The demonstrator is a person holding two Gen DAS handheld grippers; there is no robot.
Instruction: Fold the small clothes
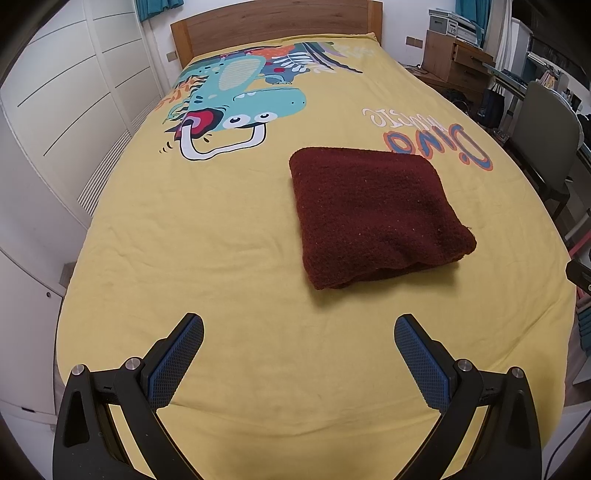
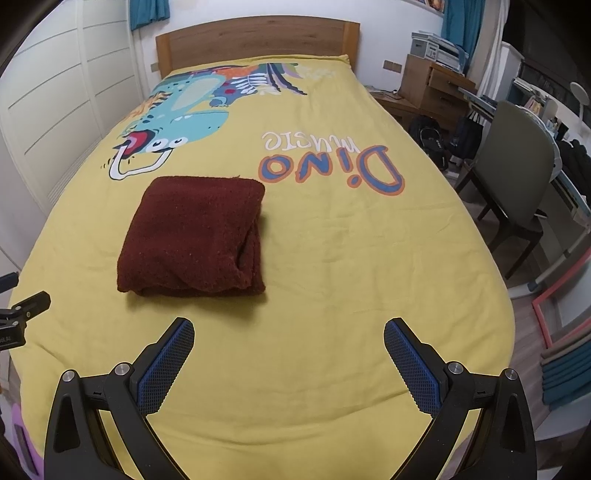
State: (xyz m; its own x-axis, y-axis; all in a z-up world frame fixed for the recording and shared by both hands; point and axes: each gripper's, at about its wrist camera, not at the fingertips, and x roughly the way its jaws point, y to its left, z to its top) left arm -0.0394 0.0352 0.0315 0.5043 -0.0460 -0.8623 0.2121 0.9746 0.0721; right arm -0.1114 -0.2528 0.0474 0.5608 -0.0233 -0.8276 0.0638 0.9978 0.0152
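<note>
A dark red fleece garment, folded into a thick square, lies on the yellow dinosaur-print bedspread near the middle of the bed. In the left wrist view it sits ahead and to the right of the left hand-held gripper, whose blue-padded fingers are spread wide with nothing between them. In the right wrist view the same bundle sits ahead and to the left of the right hand-held gripper, likewise wide open and empty; its layered edges face the right side and front.

Left of the bed stands a white panelled wardrobe. A wooden headboard backs the bed, below teal curtains. The words "Dino music" are printed on the spread, upside down to the cameras. On the right are a wooden cabinet with boxes on top, bags on the floor and a grey chair at a cluttered table.
</note>
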